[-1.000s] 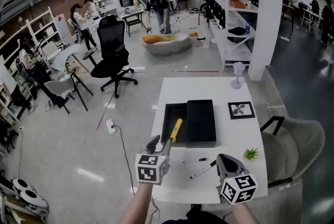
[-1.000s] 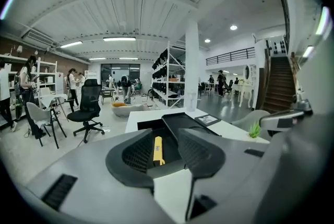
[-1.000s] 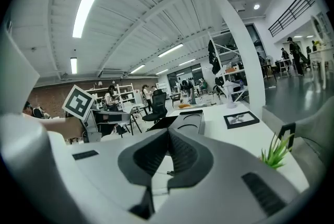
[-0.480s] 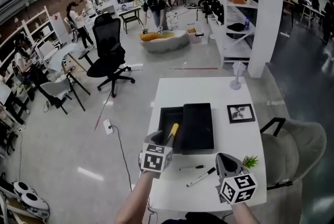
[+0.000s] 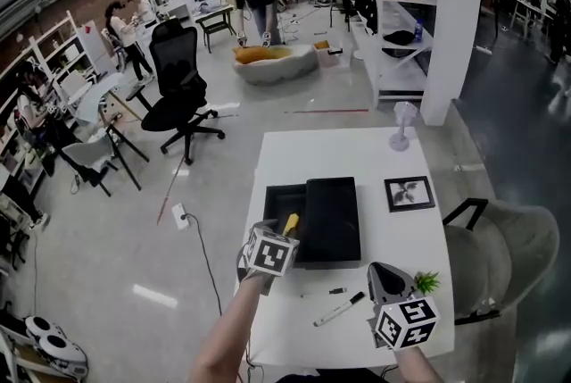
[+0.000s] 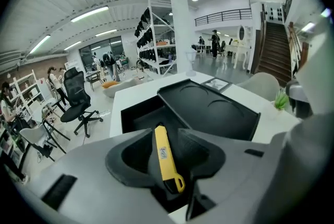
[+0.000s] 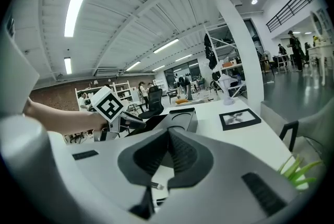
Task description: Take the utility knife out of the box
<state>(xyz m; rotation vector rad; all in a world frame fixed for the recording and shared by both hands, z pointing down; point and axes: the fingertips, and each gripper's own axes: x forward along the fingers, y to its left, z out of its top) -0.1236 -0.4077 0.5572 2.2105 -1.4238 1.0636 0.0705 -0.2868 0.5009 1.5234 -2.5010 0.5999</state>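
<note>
- The left hand-held gripper point(image 6: 166, 137) hangs over the near end of the box point(image 6: 133, 113). Its jaws are apart, one on each side of the yellow utility knife point(image 6: 163, 155), apparently not yet pinching it.
- The knife lies in the box's open half, its long axis running straight ahead from those jaws.
- The right hand-held gripper point(image 7: 167, 134), jaws together and empty, is well off to the right over the worktop point(image 5: 339, 158), so the left is nearer.

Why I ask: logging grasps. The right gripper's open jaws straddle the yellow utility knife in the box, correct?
No, it is the left gripper whose open jaws straddle the yellow utility knife in the box; the left gripper view shows it.
</note>
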